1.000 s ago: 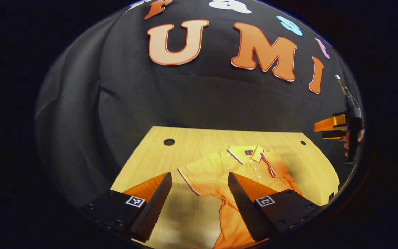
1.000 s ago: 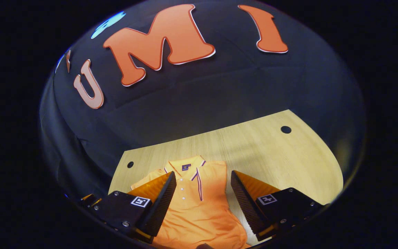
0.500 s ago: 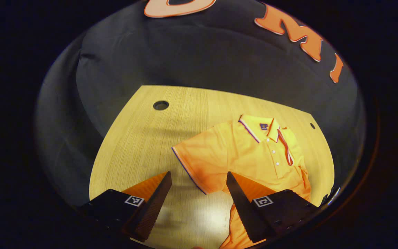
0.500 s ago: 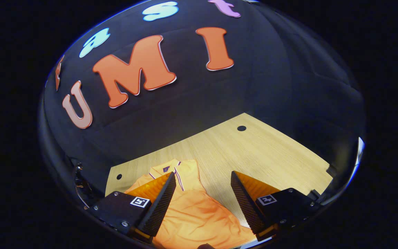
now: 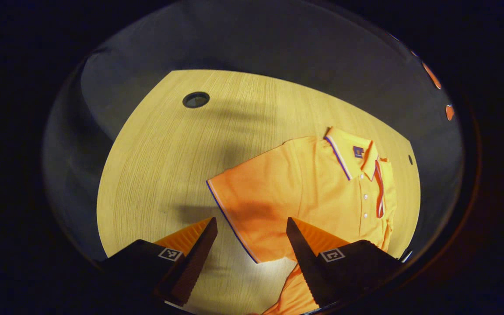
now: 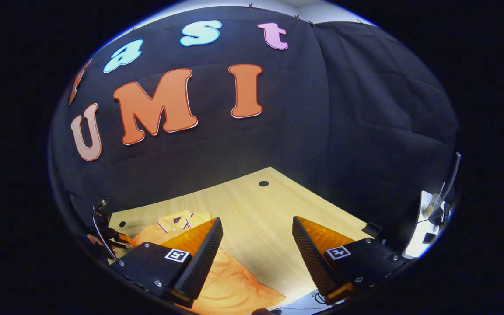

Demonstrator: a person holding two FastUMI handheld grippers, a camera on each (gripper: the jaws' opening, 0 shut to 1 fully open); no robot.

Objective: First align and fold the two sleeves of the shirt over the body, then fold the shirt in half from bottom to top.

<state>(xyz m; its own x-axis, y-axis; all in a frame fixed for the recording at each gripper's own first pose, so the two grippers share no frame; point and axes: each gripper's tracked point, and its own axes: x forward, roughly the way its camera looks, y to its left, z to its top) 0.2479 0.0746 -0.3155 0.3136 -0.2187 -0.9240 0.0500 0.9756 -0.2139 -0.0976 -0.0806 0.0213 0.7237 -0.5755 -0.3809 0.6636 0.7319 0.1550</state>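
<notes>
The orange shirt [image 5: 317, 192] lies flat on the wooden table [image 5: 169, 153], collar toward the far edge, one sleeve [image 5: 243, 210] spread sideways; black cloth wall behind. The left gripper [image 5: 250, 245] hovers over that sleeve's hem, jaws apart; the right gripper [image 6: 256, 245] is also open, holding nothing.

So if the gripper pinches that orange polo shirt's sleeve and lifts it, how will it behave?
The orange polo shirt looks like thin, light cloth, so its sleeve will probably droop from the pinch. It may drag the body along the wooden table. The collar looks somewhat stiffer.
</notes>
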